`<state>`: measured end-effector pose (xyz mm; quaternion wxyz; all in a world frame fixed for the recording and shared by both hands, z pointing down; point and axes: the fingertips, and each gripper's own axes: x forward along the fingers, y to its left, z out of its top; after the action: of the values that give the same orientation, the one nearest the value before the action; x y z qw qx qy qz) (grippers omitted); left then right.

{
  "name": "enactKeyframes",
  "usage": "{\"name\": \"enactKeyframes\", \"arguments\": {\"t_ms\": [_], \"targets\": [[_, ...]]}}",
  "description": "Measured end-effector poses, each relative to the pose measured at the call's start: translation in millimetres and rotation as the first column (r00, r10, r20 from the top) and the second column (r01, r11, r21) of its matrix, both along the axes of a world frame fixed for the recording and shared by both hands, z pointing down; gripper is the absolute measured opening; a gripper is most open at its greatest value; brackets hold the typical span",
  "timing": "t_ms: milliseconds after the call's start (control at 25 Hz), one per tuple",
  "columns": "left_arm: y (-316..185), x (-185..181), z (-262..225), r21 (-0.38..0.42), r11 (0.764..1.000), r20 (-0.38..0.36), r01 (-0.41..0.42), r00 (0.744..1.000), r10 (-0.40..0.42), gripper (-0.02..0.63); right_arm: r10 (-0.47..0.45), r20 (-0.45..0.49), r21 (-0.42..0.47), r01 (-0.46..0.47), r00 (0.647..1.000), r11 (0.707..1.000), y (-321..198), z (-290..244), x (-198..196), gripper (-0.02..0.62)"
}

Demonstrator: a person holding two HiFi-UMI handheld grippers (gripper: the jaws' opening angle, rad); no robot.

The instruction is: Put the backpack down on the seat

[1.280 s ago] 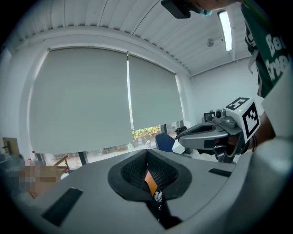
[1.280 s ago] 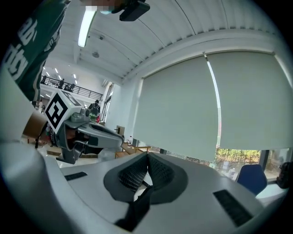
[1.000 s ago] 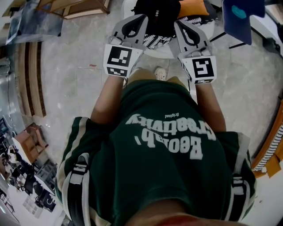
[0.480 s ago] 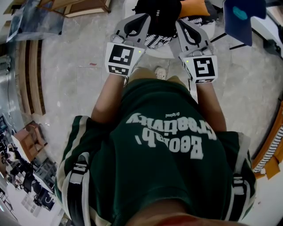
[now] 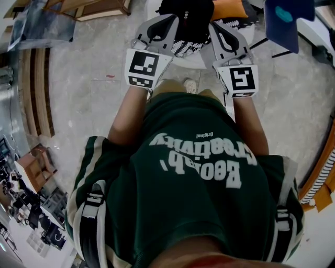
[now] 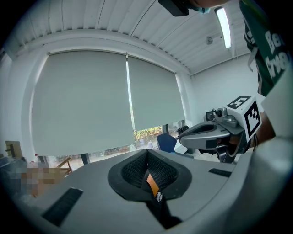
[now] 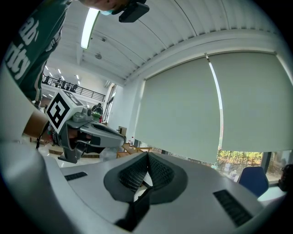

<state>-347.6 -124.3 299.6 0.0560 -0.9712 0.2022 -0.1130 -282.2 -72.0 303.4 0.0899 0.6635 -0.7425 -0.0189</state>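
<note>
The black backpack point(image 5: 186, 18) sits at the top of the head view, between the tips of the two grippers and above a white seat point(image 5: 201, 62). A black-and-white patterned fabric point(image 5: 183, 49) shows just beneath it. Whether the bag's weight rests on the seat cannot be told from here. The left gripper point(image 6: 147, 155) is closed, its ribbed pads pinching a black strap point(image 6: 160, 215) that bears an orange tag point(image 6: 151, 183) and drops away below the jaws. The right gripper point(image 7: 147, 157) is closed too, with a dark strap point(image 7: 137, 208) caught between its pads and hanging down. Both grippers point forward, nearly level and side by side, with the marker cubes point(image 5: 142, 69) nearest the person's forearms. An orange object point(image 5: 229, 9) lies just beside the backpack on its right, and a blue chair point(image 5: 282, 21) stands further right. Pale stone floor point(image 5: 94, 78) spreads around the seat. Both gripper views look toward large windows covered by grey roller blinds point(image 6: 91, 100).
</note>
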Motion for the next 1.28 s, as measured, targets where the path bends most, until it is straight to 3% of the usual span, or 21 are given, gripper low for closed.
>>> {"name": "enactKeyframes", "arguments": {"t_ms": [1280], "targets": [[-11.4,-0.7,-2.0,0.007,1.0,-0.003,0.018,1.0,-0.018,0.018,0.005,-0.021,-0.004,-0.006,1.0,1.0,-9.9,2.0,1.3,0.034]]}}
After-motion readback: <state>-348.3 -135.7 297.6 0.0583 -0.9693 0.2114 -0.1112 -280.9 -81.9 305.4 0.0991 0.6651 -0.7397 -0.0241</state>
